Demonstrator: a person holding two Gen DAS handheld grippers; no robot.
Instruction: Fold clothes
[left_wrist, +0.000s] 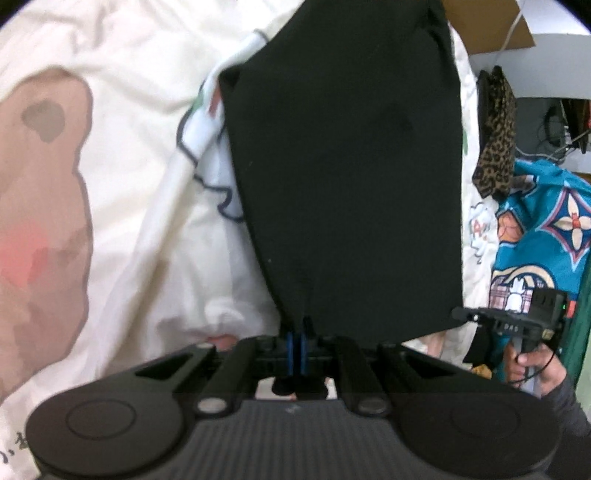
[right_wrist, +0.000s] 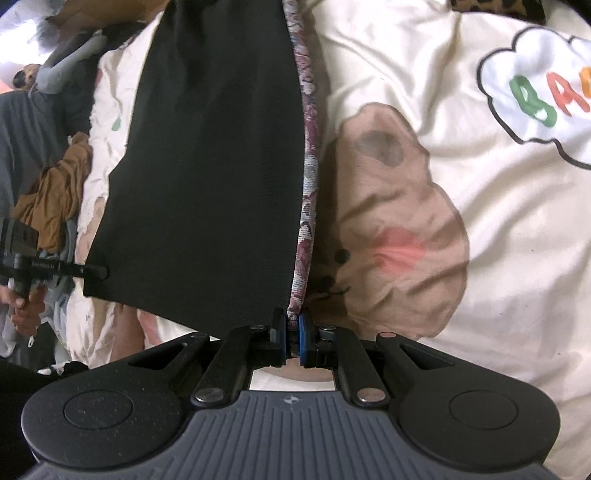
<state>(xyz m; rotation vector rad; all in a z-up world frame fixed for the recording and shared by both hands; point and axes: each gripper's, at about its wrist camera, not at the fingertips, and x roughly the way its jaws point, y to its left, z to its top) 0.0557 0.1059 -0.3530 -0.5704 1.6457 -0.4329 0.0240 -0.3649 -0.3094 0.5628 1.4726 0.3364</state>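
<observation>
A black garment (left_wrist: 343, 166) is stretched over the bed between both grippers. My left gripper (left_wrist: 297, 328) is shut on its near corner, the blue pads pinched on the cloth. In the right wrist view the same black garment (right_wrist: 207, 166) has a floral strip (right_wrist: 308, 184) along its right edge. My right gripper (right_wrist: 293, 326) is shut on the end of that strip. Each view also shows the other tool at the garment's far corner: the right gripper (left_wrist: 461, 314) and the left gripper (right_wrist: 98, 272), each held by a hand (left_wrist: 535, 365).
Under the garment lies a cream duvet (right_wrist: 480, 240) printed with a brown bear and a speech bubble. A leopard-print cloth (left_wrist: 495, 147), a teal patterned cloth (left_wrist: 546, 229) and a cardboard box (left_wrist: 487, 26) sit past the bed's edge. On the other side lies a crumpled brown garment (right_wrist: 55, 199).
</observation>
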